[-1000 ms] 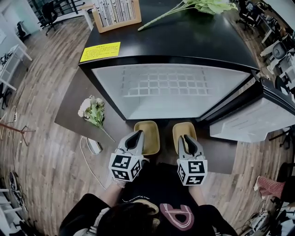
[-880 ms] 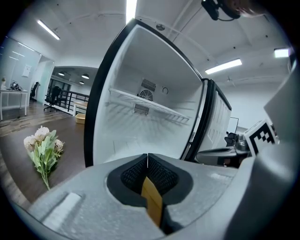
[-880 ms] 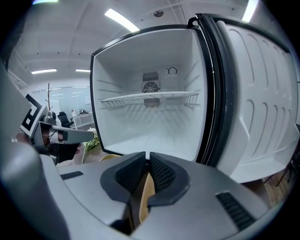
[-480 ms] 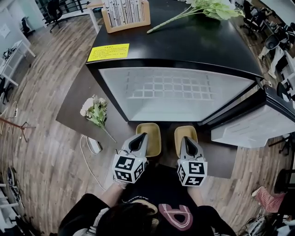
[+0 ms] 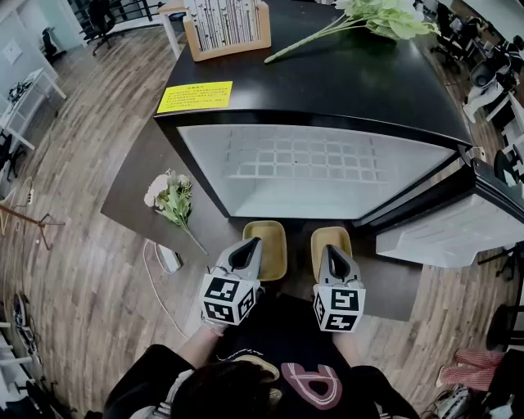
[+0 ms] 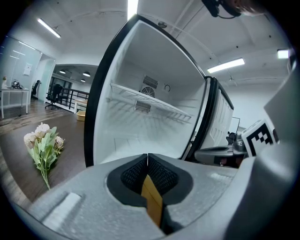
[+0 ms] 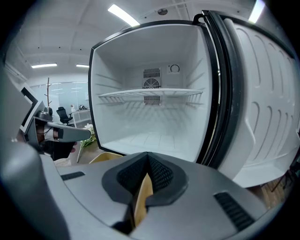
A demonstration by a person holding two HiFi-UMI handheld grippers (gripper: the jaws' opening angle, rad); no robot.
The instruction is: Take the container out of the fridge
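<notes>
Two tan shallow containers sit low in front of the open fridge [image 5: 311, 176]. My left gripper [image 5: 244, 255] is shut on the rim of the left container [image 5: 266, 244]; its tan edge [image 6: 152, 201] shows pinched between the pads. My right gripper [image 5: 334, 262] is shut on the rim of the right container [image 5: 330, 237], whose thin tan edge [image 7: 140, 201] also sits between closed jaws. The fridge interior [image 7: 150, 117] is white and empty, with one wire shelf [image 7: 150, 93]. Both grippers point at the opening from just outside it.
The fridge door [image 5: 446, 233] stands open at the right. A bunch of flowers [image 5: 168, 200] and a white cable lie on the brown mat at the left. On the fridge's black top are a yellow label [image 5: 195, 96], a wooden rack [image 5: 225, 24] and a leafy stem [image 5: 360, 20].
The head view has tilted a little, so the fridge sits lower in the picture. The right gripper's cube has dropped slightly. Both containers and the left gripper stay where they were.
</notes>
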